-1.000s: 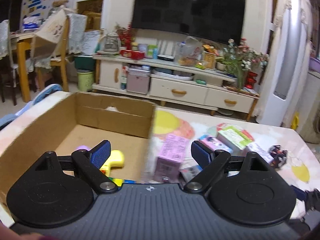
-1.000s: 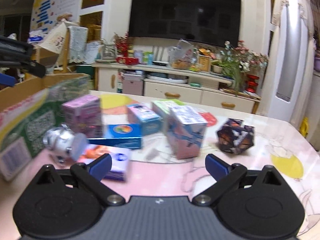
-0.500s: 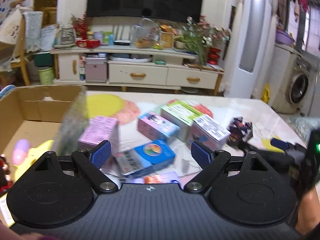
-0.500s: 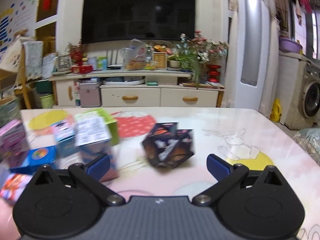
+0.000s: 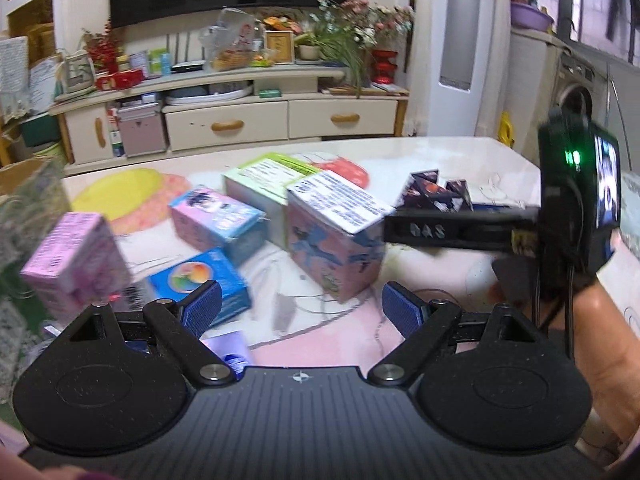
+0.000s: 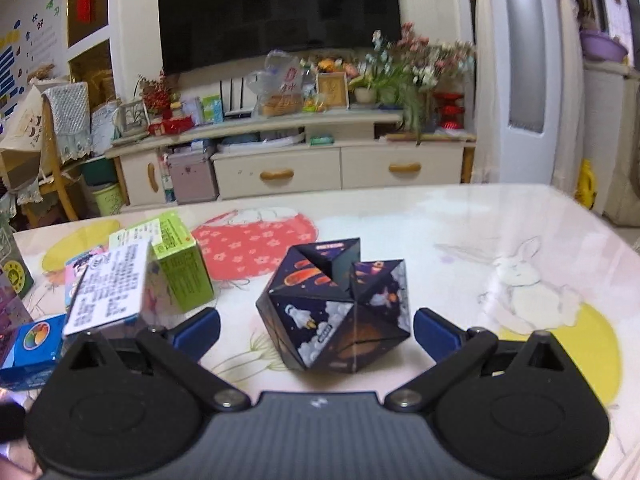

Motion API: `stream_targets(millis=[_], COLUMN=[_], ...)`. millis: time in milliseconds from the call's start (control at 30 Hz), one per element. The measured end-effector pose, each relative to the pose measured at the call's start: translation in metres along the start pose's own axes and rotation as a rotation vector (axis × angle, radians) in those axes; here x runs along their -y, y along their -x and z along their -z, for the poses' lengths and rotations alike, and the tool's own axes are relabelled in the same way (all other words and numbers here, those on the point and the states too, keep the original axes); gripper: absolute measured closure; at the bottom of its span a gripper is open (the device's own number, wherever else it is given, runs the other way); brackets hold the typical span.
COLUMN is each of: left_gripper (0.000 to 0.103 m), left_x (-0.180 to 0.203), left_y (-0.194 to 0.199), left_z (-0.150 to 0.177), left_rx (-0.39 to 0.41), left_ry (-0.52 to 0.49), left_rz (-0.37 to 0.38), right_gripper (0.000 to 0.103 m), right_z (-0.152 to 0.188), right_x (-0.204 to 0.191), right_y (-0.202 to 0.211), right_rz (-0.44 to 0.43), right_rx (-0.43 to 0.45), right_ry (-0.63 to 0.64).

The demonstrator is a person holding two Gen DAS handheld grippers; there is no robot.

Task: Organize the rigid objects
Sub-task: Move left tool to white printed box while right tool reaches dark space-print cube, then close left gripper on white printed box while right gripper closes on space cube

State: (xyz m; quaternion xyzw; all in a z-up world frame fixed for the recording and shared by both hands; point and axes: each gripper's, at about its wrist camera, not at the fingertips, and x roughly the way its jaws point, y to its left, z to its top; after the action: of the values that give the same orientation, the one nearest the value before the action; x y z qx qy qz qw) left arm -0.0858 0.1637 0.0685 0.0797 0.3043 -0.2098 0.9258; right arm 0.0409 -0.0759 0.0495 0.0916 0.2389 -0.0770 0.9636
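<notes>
A dark space-print puzzle cube [image 6: 336, 312] sits on the table right in front of my right gripper [image 6: 316, 330], which is open with a finger on each side of it, apart from it. The cube also shows in the left wrist view [image 5: 434, 192], behind the right gripper's body [image 5: 460, 232]. My left gripper [image 5: 302, 308] is open and empty above the table. Before it stand a pink-and-blue carton [image 5: 334, 236], a blue box [image 5: 200, 280], a pink box [image 5: 76, 260], a pink-blue box [image 5: 218, 216] and a green-white box [image 5: 268, 180].
The cardboard box's corner [image 5: 24, 168] shows at the far left. The table [image 6: 500, 220] has a printed cloth with a rabbit. In the right wrist view the green box [image 6: 180, 256], the carton [image 6: 116, 288] and the blue box [image 6: 28, 344] lie left of the cube.
Both grippers have swung right, away from the cardboard box. The right gripper has closed in on the dark cube, which now sits between its open fingers.
</notes>
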Motion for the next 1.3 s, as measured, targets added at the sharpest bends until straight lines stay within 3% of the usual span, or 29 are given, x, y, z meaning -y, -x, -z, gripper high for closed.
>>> stream_targets(millis=[200, 267, 333, 433, 733, 1067, 1167, 1300], left_gripper=[0.0, 0.0, 0.0, 0.0, 0.0, 0.0, 0.01, 0.013], left_x=[0.018, 0.023, 0.026, 0.029, 0.034, 0.04, 0.046, 0.047], left_y=[-0.024, -0.029, -0.035, -0.049, -0.073, -0.104, -0.112, -0.115], left_z=[0.001, 0.001, 0.001, 0.001, -0.017, -0.039, -0.041, -0.039], left_rx=[0.004, 0.008, 0.012, 0.019, 0.055, 0.016, -0.002, 0.006], left_ry=[-0.029, -0.036, -0.042, -0.039, 0.093, 0.077, 0.043, 0.024], left_rz=[-0.003, -0.008, -0.019, -0.046, -0.085, -0.174, -0.197, -0.219], right_gripper=[0.002, 0.006, 0.025, 0.042, 0.043, 0.044, 0.044, 0.044], right_z=[-0.005, -0.006, -0.006, -0.007, -0.007, -0.009, -0.008, -0.006], right_x=[0.007, 0.008, 0.011, 0.016, 0.023, 0.038, 0.036, 0.033], right_y=[-0.01, -0.01, -0.011, -0.012, -0.009, -0.006, -0.005, -0.005], right_rz=[-0.024, -0.021, -0.028, -0.046, -0.039, 0.011, -0.001, -0.006], right_rx=[-0.043, -0.042, -0.051, -0.062, -0.055, -0.033, -0.035, -0.037], right_ry=[-0.003, 0.015, 0.025, 0.006, 0.011, 0.03, 0.031, 0.038])
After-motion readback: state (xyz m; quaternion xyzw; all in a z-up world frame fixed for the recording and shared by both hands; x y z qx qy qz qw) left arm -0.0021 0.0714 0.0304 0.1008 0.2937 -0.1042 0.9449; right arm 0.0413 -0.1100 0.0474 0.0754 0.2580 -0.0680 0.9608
